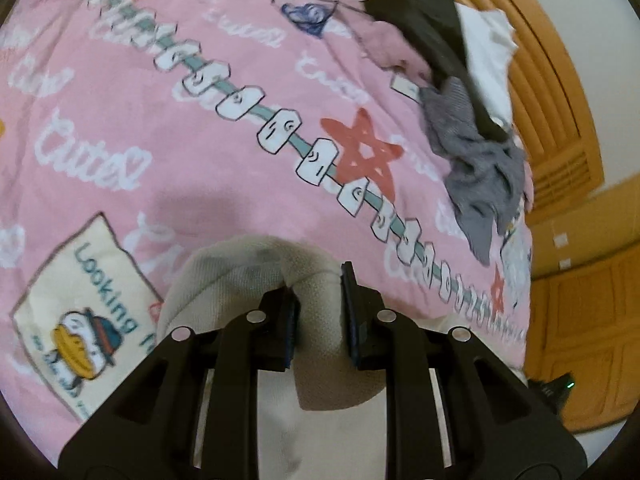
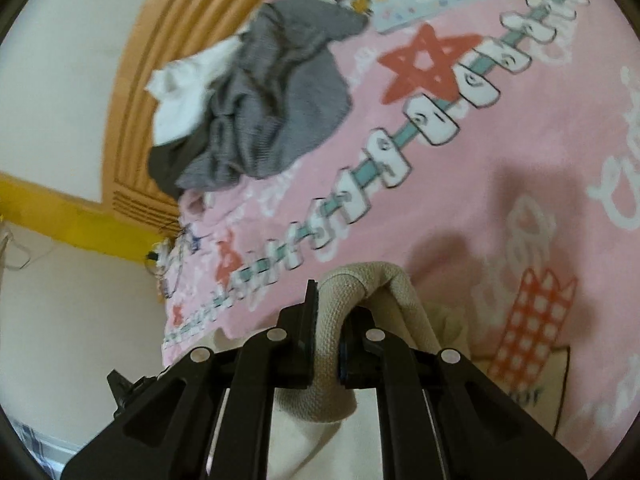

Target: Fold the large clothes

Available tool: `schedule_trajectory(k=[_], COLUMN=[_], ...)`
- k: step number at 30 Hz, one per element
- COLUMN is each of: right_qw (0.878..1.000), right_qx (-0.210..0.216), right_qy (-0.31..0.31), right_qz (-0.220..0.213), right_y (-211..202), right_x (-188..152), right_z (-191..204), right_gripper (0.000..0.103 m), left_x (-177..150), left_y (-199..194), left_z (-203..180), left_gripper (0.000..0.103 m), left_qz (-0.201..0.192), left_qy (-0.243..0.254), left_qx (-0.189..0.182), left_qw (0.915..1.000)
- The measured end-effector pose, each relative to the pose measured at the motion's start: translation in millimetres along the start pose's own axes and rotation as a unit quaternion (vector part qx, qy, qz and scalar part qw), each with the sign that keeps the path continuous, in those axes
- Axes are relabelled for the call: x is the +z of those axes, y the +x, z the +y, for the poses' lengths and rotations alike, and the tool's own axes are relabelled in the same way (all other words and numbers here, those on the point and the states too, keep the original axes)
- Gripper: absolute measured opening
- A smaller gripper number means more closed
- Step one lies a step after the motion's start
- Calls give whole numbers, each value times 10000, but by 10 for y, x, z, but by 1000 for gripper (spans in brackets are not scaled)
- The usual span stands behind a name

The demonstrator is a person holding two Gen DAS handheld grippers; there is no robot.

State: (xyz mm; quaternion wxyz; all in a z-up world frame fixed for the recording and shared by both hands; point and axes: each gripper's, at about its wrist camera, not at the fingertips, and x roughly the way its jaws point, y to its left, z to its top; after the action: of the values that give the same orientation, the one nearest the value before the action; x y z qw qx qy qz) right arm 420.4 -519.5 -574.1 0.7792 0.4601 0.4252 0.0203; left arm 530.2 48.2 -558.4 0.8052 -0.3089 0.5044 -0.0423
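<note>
Grippers, left [image 1: 318, 312] and right [image 2: 326, 344], each pinch cream cloth [image 1: 240, 272] between nearly closed fingers above the bed [image 1: 180, 140].

We see a pink bedspread [image 1: 168, 92] printed with white script lettering, red stars, and a teal line strung with black-outlined white blocks. It also carries a cream patch with teal lettering and a yellow-and-navy cartoon figure, and in the right wrist view a red-and-white checked motif. The garment [image 1: 256, 268] between our black grippers is cream knit, ribbed in the right wrist view [image 2: 344, 320]. On the bedspread lies a grey knit garment [image 2: 276, 112] among white [image 2: 180, 96] and black cloth [image 1: 436, 16]. The headboard [image 1: 560, 92] is orange-brown wood; the wall [image 2: 60, 60] is off-white.
</note>
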Motion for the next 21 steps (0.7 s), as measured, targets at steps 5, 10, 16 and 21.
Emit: schedule_trajectory(k=[5, 10, 16, 21], right_qw=[9998, 9978, 9897, 9930], right_qx=[-151, 37, 981, 876], right_qy=[1, 372, 1040, -388], right_qz=[102, 556, -16, -693], right_y=[231, 318, -214, -848], right_x=[68, 91, 119, -267], right_z=[-186, -375, -406, 152], right_gripper=[9, 28, 71, 44], left_x=[44, 16, 112, 70], left_y=[347, 534, 295, -278], left_z=[51, 214, 264, -37], left_gripper=[19, 19, 89, 89], left_qz=[163, 595, 1125, 396], left_qy=[91, -568, -1158, -604], left_qx=[158, -58, -1500, -1349], left_qw=[9997, 9966, 9754, 9882])
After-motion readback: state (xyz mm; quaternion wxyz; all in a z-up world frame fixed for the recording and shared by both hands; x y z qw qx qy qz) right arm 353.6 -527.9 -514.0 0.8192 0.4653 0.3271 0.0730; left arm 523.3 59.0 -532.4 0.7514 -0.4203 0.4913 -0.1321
